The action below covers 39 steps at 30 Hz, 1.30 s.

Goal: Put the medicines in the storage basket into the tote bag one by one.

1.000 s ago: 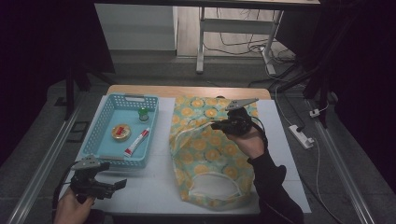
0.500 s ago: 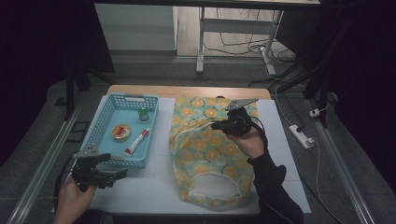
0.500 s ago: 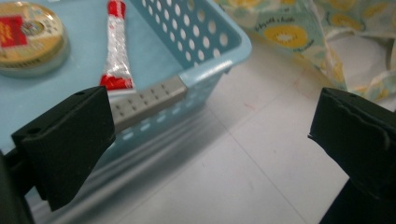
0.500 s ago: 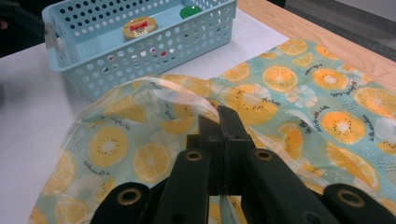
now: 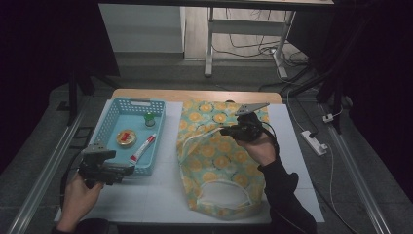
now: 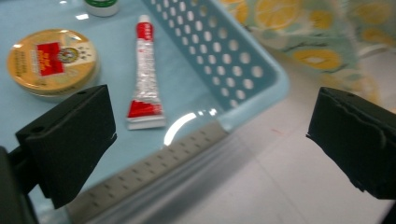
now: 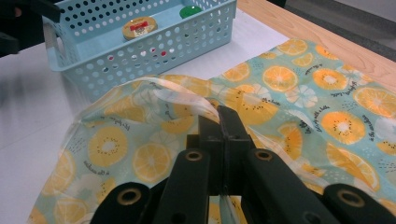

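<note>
One bag (image 5: 214, 161) lies flat on the table (image 5: 160, 195), its edge pinched up by the right gripper (image 7: 219, 116). Beside it, the basket (image 5: 109, 124) holds a tin (image 6: 49, 60) and tube (image 6: 144, 74); the left gripper (image 6: 210, 140) gapes over its corner.

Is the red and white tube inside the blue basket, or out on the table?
Inside. The tube lies flat on the floor of the basket, beside the round tin.

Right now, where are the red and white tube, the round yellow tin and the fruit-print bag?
Red and white tube (image 6: 144, 79), left gripper view, middle of its body.
Round yellow tin (image 6: 51, 60), left gripper view, centre of its lid.
Fruit-print bag (image 5: 214, 161), high view, middle of its fabric.
</note>
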Motion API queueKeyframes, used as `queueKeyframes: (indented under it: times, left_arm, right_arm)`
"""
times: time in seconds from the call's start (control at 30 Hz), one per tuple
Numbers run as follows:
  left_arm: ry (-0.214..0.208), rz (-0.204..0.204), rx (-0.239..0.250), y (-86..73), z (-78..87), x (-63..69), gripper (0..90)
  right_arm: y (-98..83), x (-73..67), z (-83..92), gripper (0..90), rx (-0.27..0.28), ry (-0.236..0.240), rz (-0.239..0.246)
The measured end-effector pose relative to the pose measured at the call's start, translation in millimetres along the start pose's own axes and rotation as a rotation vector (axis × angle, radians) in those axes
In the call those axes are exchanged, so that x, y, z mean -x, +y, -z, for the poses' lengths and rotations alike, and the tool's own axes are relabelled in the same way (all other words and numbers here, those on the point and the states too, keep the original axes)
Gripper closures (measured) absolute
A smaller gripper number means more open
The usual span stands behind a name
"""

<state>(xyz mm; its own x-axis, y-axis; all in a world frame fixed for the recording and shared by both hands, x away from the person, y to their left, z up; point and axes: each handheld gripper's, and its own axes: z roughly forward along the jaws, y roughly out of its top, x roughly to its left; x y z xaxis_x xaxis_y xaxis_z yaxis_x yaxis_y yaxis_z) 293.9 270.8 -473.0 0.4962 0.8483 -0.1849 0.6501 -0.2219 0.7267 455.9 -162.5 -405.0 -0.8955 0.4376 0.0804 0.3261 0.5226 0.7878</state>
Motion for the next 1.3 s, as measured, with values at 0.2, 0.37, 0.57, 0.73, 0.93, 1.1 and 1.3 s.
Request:
queueKeyframes:
  times: [0.2,0.37,0.57,0.73,0.93,1.1,1.3]
  left_arm:
    - [0.005,0.013,-0.015,11.3,-7.3,-10.0,1.2]
    - [0.015,0.015,-0.027,20.3,-11.4,-17.0,1.0]
    - [0.03,0.016,-0.042,33.0,-18.2,-25.9,0.3]
    - [0.025,0.025,-0.041,41.8,-24.9,-35.0,0.0]
    - [0.021,0.021,-0.058,52.8,-34.1,-45.2,0.0]
    - [0.036,0.029,-0.072,62.0,-41.5,-54.3,0.0]
    - [0.047,0.041,-0.107,69.1,-54.2,-67.3,0.0]
  right_arm:
    - [-0.2,1.0,-0.1,90.0,0.003,-0.001,-0.004]
    - [-0.2,1.4,0.5,90.0,0.004,-0.001,-0.004]
    - [-0.4,1.7,0.2,90.0,0.005,-0.001,-0.005]
    - [-0.4,2.0,0.3,90.0,0.007,-0.002,-0.007]
    - [-0.6,2.4,0.4,90.0,0.007,-0.002,-0.01]
    - [-0.4,2.5,0.3,90.0,0.008,-0.002,-0.009]
    - [-0.4,2.5,0.0,90.0,0.007,-0.002,-0.006]
